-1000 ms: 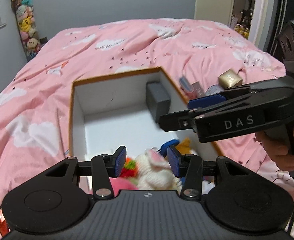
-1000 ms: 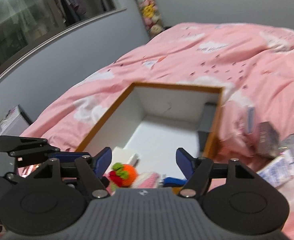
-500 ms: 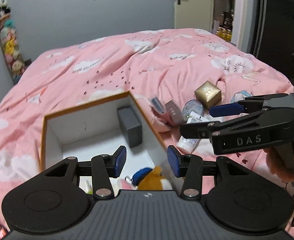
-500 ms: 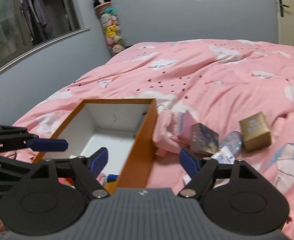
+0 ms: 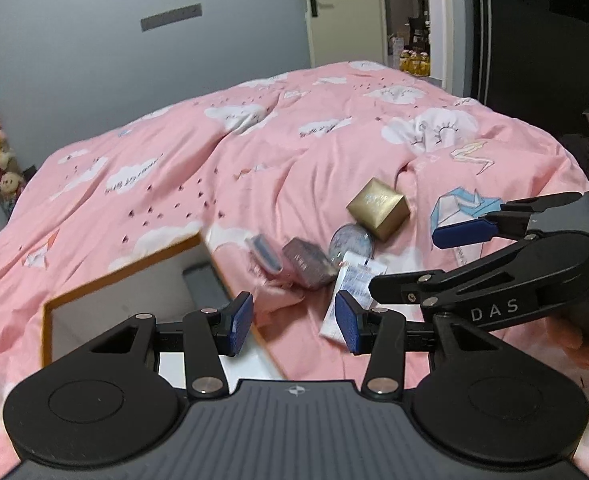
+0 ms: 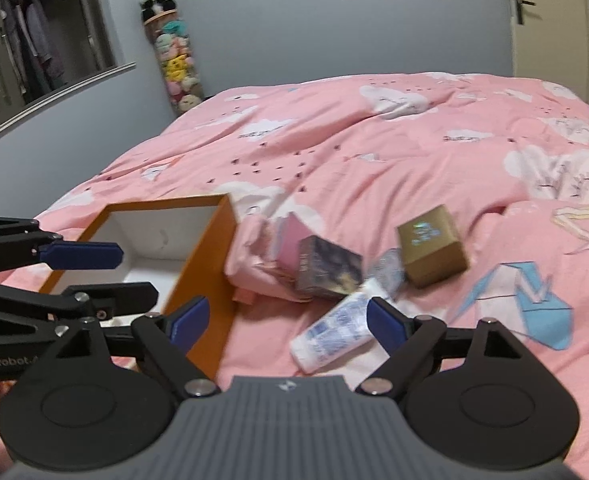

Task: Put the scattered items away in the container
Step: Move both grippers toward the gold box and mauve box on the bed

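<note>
Now both empty claws, left claw (image 5: 292,322) and right claw (image 6: 284,322), hover spread above the white tube (image 6: 332,334).

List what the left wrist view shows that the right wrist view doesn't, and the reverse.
Only the left wrist view shows the dark grey block inside the box, and the open doorway behind the bed.

Only the right wrist view shows the panda toy topping the column of plush toys, the wardrobe at the left, and the box's orange outer wall.

Both show the orange-rimmed box, gold box, white tube, dark patterned box and pink duvet. Both sets of tongs, left and right, are open and empty.
</note>
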`<move>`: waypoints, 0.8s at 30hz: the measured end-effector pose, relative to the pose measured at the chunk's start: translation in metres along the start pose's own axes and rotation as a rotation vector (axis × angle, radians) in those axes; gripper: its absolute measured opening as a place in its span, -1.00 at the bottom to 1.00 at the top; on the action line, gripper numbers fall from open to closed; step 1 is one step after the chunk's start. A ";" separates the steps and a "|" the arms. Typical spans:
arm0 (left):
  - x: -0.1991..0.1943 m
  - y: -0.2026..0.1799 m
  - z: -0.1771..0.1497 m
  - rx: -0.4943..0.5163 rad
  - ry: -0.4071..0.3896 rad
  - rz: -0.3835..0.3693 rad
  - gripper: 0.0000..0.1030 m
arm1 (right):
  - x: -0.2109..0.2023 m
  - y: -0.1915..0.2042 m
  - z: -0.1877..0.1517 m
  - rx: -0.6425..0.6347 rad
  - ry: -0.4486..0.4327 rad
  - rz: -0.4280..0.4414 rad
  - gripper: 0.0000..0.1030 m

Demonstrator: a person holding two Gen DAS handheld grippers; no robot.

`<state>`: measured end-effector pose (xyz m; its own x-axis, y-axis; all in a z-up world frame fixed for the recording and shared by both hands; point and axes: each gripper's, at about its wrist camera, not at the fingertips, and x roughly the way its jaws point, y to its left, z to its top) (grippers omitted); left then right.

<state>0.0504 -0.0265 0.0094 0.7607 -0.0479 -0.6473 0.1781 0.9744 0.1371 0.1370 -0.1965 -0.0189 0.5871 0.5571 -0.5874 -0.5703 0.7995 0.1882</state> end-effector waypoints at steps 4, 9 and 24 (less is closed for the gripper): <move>0.012 -0.010 0.011 0.021 0.008 -0.037 0.02 | -0.001 -0.011 -0.001 -0.015 -0.002 -0.047 0.69; 0.025 -0.017 0.020 0.027 0.034 -0.071 0.02 | 0.001 -0.032 -0.001 0.055 0.009 -0.054 0.69; 0.069 -0.002 0.022 -0.045 0.119 -0.100 0.02 | 0.031 -0.066 0.004 0.144 0.049 -0.060 0.66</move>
<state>0.1163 -0.0367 -0.0187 0.6610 -0.1218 -0.7405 0.2192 0.9750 0.0353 0.1953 -0.2314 -0.0465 0.5868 0.4981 -0.6384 -0.4448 0.8571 0.2598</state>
